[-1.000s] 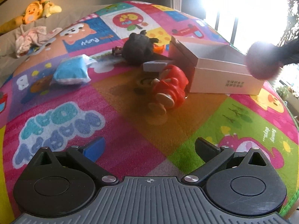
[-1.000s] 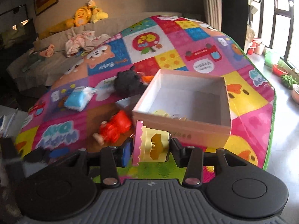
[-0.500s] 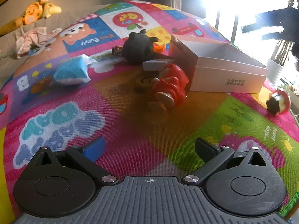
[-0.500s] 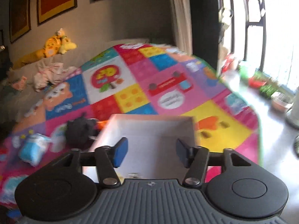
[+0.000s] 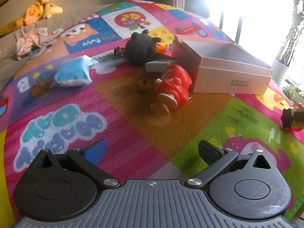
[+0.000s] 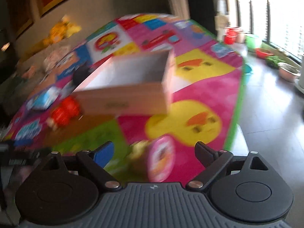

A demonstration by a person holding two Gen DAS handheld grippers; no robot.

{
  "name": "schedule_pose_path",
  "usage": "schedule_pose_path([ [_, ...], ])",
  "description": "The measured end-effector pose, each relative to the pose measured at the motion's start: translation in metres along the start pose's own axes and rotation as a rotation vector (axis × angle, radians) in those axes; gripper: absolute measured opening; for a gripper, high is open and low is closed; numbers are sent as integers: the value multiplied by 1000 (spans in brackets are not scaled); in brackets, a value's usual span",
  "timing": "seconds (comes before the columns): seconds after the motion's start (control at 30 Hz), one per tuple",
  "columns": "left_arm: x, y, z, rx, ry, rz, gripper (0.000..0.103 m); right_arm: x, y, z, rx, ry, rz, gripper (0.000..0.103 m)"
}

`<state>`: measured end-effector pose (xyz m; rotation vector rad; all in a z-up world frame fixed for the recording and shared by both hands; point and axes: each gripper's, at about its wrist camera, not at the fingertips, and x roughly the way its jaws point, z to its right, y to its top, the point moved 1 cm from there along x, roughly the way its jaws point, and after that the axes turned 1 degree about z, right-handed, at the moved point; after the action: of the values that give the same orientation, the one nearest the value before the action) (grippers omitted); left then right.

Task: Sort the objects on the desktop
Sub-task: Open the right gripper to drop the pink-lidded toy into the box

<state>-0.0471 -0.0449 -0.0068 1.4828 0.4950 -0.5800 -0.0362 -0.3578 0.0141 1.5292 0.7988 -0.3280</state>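
A: Fingers first: left hand-held gripper (image 5: pixel 152 150) spread wide over the play mat (image 5: pixel 133 133), nothing between its jaws.

B: Right hand-held gripper (image 6: pixel 153 152) opening too, a blurred pink-and-yellow toy (image 6: pixel 159 159) lying between the jaws, untouched.

A: Red toy figure (image 5: pixel 171 91) at twelve o'clock, just beside the open box (image 5: pixel 228 77). Blue pouch (image 5: pixel 72 74) at ten.

On the play mat (image 5: pixel 133 129) are counted one open box (image 5: pixel 224 70), one red figure (image 5: pixel 172 91), one black plush (image 5: pixel 141 50), one blue packet (image 5: pixel 73 74), one grey block (image 5: pixel 157 65) and one round red-and-yellow toy (image 5: pixel 293 117).
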Motion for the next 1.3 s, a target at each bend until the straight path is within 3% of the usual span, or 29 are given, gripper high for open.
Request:
schedule_pose_path([
  [0.07,0,0,0,0,-1,0,103,4,-6,-14,-51,-27,-6,89],
  [0.13,0,0,-1,-4,-4,2,103,8,-7,-25,-99,-59,-12,73],
  [0.3,-1,0,-2,-12,-10,5,103,17,-8,-44,-210,-171,-26,46],
  [0.53,-3,0,-5,-29,-22,12,103,-4,19,-55,-183,-80,11,42],
  [0.77,-3,0,-7,-45,-33,18,103,-13,66,-66,-155,16,51,42],
  [0.93,-3,0,-8,-44,-32,18,103,-2,116,-73,-174,-9,149,42],
  [1.07,-3,0,-7,-41,-31,17,103,32,151,-68,-127,-9,160,43],
  [1.2,1,3,-4,3,-14,-4,103,38,158,-62,-67,-30,161,48],
  [1.3,13,13,-5,58,-1,-1,103,22,154,-60,-37,-23,179,62],
])
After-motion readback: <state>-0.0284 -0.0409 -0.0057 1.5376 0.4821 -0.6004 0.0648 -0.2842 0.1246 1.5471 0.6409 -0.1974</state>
